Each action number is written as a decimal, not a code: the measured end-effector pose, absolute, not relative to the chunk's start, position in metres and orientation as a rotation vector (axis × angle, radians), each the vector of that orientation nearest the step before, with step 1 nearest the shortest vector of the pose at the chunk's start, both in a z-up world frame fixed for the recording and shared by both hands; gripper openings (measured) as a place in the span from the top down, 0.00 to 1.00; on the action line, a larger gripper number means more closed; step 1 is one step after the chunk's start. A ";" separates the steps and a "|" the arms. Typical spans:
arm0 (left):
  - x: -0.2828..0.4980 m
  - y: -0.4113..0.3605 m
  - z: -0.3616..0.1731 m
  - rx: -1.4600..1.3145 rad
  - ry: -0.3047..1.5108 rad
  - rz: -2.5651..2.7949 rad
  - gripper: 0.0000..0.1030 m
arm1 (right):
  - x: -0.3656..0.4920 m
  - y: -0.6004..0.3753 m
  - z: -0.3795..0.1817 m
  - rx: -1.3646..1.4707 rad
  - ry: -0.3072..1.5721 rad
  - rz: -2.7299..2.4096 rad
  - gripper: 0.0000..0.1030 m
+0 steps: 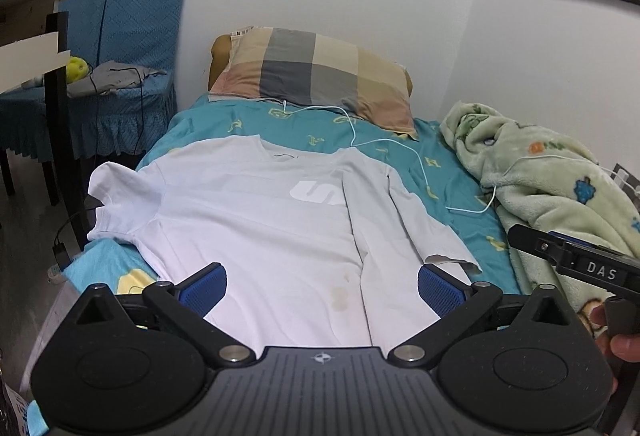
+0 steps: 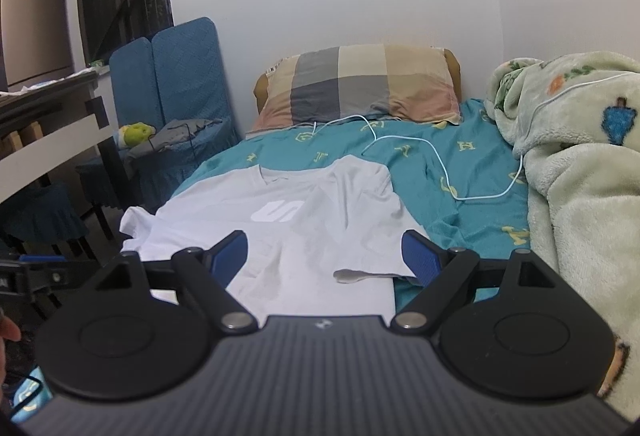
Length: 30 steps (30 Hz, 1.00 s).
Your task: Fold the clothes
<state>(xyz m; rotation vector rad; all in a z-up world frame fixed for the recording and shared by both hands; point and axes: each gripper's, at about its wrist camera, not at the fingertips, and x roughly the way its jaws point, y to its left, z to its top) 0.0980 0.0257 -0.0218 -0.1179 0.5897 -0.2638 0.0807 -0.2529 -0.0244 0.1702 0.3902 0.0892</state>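
Both claws hang spread wide with nothing in them: left claw (image 1: 322,290), right claw (image 2: 325,256). Just ahead, the white shirt (image 1: 256,220) lies flat on the bed (image 1: 452,172), collar far. Its unfolded sleeve (image 1: 116,196) is nearer my left, I think.

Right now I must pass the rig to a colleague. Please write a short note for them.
Left tongs: open, empty, over the shirt's lower part.
Right tongs: open, empty, above the folded-in side.
White T-shirt lies flat on the teal bed sheet.
Done: its right side and sleeve are folded inward.
Left: fold in the other sleeve, then fold the body.
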 end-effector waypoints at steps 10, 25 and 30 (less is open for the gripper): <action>0.095 0.033 -0.020 -0.151 0.585 -0.240 0.00 | 0.137 -0.282 -0.045 0.197 0.444 0.137 0.17; 0.128 0.035 -0.049 -0.172 0.655 -0.217 0.00 | 0.194 -0.267 -0.110 0.043 0.581 0.264 0.26; 0.142 0.031 -0.058 -0.127 0.662 -0.194 0.00 | 0.208 -0.270 -0.119 0.046 0.608 0.207 0.80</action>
